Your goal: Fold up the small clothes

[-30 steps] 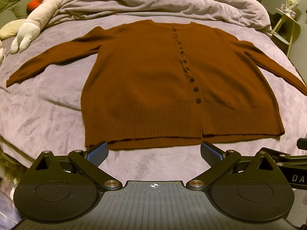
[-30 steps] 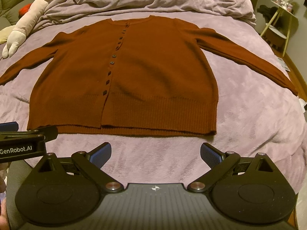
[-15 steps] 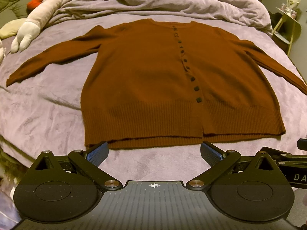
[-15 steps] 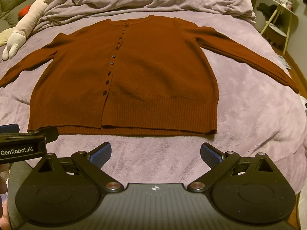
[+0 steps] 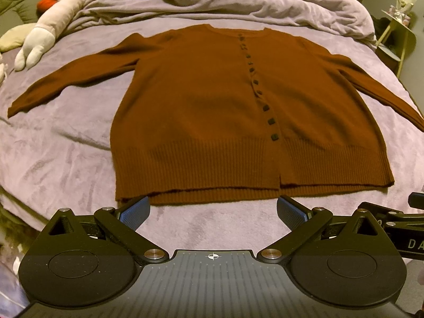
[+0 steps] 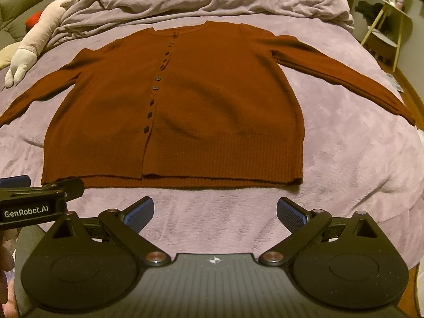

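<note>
We hold the left gripper and right gripper with jaws spread wide, empty, just short of the hem of the brown cardigan, which lies flat, buttoned, sleeves outstretched on the purple blanket. Nothing has shifted noticeably since a second ago.

Cardigan matt ribbed knit; blanket plush fleece; left gripper matt black plastic.

A rust-brown cardigan lies flat and buttoned on the lilac bed, sleeves spread, while the right gripper hovers just short of its ribbed hem, jaws wide apart, with the left gripper alongside.
</note>
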`<state>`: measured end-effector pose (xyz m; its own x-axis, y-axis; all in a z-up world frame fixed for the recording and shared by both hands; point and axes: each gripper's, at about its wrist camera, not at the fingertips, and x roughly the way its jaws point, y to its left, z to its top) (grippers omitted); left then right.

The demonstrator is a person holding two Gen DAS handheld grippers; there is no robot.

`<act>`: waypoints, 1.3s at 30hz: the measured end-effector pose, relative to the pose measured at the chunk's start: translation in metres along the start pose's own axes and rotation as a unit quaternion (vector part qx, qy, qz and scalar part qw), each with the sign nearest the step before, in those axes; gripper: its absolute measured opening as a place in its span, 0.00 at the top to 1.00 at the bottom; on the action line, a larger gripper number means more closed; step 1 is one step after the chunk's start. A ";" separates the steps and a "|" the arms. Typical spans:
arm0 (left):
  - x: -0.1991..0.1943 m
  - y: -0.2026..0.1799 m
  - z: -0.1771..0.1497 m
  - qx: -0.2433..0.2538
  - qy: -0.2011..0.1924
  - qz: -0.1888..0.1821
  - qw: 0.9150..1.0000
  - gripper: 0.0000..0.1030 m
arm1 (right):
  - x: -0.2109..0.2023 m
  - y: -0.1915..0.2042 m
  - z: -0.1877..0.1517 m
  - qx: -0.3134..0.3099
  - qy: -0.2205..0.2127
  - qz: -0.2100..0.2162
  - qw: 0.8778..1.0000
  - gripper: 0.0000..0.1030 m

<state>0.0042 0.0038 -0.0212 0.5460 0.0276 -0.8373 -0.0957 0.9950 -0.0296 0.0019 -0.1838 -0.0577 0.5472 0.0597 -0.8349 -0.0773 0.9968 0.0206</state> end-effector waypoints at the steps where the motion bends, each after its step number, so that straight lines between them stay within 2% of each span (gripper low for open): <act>1: 0.000 0.000 0.000 0.000 0.000 0.000 1.000 0.00 | 0.000 0.000 0.000 0.001 0.000 0.002 1.000 0.04; 31: 0.009 0.000 0.002 -0.003 0.011 0.002 1.000 0.00 | 0.008 -0.003 -0.002 0.005 -0.009 0.021 1.000 0.04; 39: 0.013 -0.003 0.003 0.001 0.014 0.004 1.000 0.00 | 0.008 -0.003 -0.007 -0.002 -0.033 0.043 0.999 0.04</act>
<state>0.0139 0.0009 -0.0304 0.5211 0.0332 -0.8529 -0.0988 0.9949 -0.0217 0.0010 -0.1862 -0.0687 0.5927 0.1482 -0.7917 -0.1295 0.9877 0.0879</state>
